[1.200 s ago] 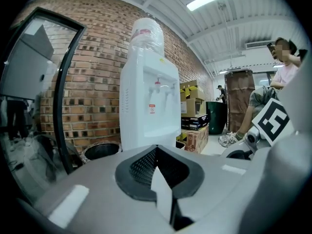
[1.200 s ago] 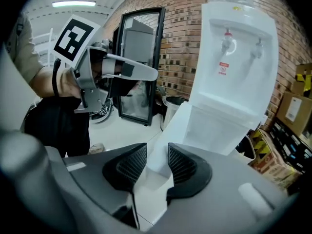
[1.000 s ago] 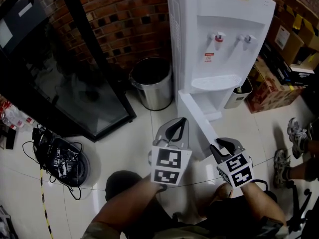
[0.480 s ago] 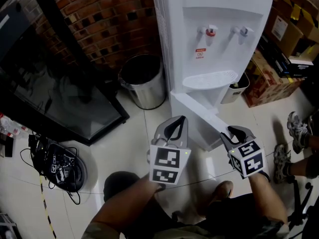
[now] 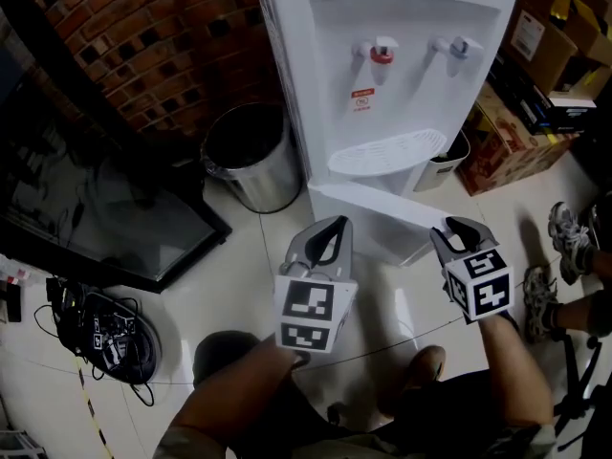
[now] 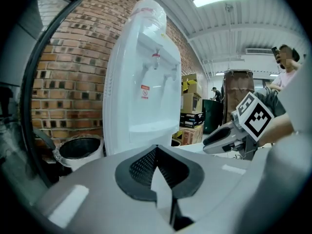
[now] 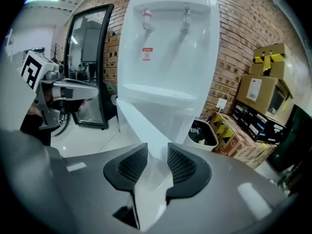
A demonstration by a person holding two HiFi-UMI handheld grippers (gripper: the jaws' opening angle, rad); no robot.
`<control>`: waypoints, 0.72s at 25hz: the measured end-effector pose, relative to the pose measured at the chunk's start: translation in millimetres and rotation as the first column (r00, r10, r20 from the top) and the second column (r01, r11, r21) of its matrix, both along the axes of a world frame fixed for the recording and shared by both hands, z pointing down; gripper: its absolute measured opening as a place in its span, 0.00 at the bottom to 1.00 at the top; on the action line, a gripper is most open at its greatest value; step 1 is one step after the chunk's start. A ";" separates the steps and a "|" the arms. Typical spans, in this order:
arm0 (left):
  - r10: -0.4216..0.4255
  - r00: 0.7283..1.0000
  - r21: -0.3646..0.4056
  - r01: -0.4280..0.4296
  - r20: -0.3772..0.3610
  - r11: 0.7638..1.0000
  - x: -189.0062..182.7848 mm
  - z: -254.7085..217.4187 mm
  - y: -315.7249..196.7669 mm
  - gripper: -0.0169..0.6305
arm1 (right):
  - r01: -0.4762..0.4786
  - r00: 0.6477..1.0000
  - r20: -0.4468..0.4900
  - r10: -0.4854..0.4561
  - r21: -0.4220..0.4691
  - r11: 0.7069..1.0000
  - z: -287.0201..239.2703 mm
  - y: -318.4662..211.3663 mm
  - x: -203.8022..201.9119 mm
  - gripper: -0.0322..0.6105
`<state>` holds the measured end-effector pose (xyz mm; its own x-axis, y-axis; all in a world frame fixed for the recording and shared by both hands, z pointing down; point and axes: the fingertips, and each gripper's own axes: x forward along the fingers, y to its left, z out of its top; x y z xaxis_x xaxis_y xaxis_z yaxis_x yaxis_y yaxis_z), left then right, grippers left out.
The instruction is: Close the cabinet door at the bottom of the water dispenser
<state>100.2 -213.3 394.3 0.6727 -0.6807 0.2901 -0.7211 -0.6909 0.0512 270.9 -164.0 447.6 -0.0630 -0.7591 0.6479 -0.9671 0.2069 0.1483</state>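
Observation:
The white water dispenser [image 5: 382, 65] stands against the brick wall. Its bottom cabinet door [image 5: 373, 208] is ajar, hinged at the left and slanting out toward me. My right gripper [image 5: 459, 228] is at the door's free edge. In the right gripper view the door [image 7: 139, 123] runs in between the pads and fills the gap, so the right gripper [image 7: 157, 155] is shut on it. My left gripper [image 5: 330, 226] hovers in front of the door, shut and empty, not touching it. In the left gripper view its pads [image 6: 146, 162] meet, with the dispenser [image 6: 141, 82] ahead.
A steel bin [image 5: 244, 156] stands left of the dispenser and a small white bin [image 5: 445, 165] at its right. Cardboard boxes [image 5: 521, 127] fill the right side. A black glass-fronted cabinet [image 5: 96, 189] and a bundle of cables [image 5: 105, 338] are at the left. Another person's shoes [image 5: 564, 228] show at the right edge.
The door has swung from sticking straight out to lying much nearer the dispenser's front. My right gripper went right with its free edge. The left gripper shifted slightly left.

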 end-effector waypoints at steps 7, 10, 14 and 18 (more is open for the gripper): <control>0.008 1.000 0.009 -0.009 0.022 1.000 8.8 5.6 -15.7 0.03 | -0.132 0.991 0.002 0.132 0.064 0.989 1.5 -41.5 36.4 0.22; 0.001 0.999 0.006 -0.002 0.044 1.000 7.8 12.2 -25.8 0.03 | -0.180 0.983 0.036 0.178 0.084 0.980 3.8 -62.0 46.7 0.17; -0.011 0.996 0.022 0.009 0.084 1.000 3.9 19.5 -45.5 0.03 | -0.240 0.968 0.094 0.231 0.107 0.965 7.4 -91.1 57.4 0.15; -0.027 0.993 0.020 0.024 0.112 1.000 -2.5 26.5 -64.1 0.03 | -0.271 0.956 0.134 0.260 0.067 0.960 25.5 -112.4 63.2 0.11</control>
<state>97.7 -277.5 420.7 0.6191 -0.7030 0.3499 -0.7390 -0.6723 -0.0431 334.2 -276.4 473.1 0.0732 -0.8104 0.5813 -0.9972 -0.0680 0.0307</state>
